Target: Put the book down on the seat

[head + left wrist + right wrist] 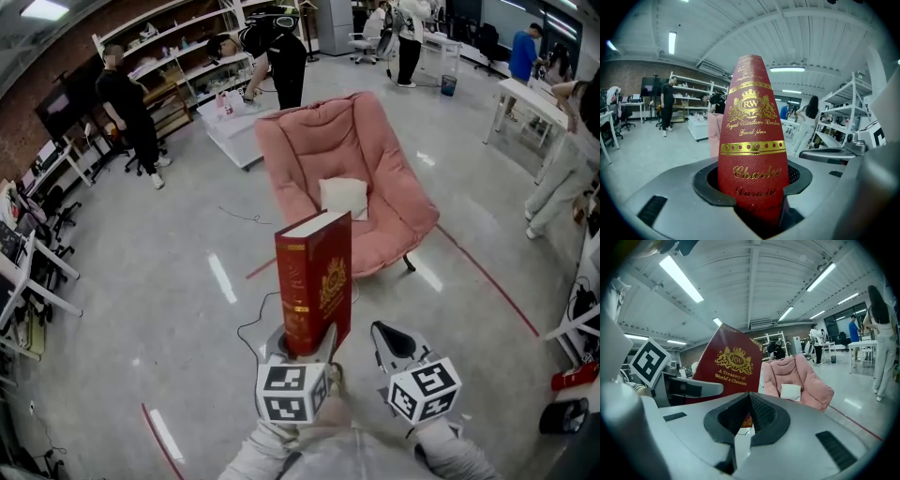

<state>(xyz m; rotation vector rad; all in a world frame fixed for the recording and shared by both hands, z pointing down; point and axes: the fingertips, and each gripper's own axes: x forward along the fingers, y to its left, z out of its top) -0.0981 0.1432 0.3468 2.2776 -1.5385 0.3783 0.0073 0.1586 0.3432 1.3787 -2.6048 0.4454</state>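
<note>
A thick red book [314,281] with gold lettering stands upright, spine toward me, and my left gripper [305,349] is shut on its lower end. In the left gripper view the spine [752,159] fills the gap between the jaws. My right gripper [392,345] hovers just right of the book, shut with nothing between its jaws [749,420]; its view shows the book's front cover [729,364] at left. The pink padded seat [356,178] with a small white cushion [343,197] stands on the floor ahead of the book; it also shows as the pink seat [797,380] past the right gripper.
Several people stand around the room, one [131,108] at left, one [281,56] behind the seat. A low white table [234,127] sits behind the seat at left. Desks [28,272] line the left wall. A red line [487,277] crosses the grey floor.
</note>
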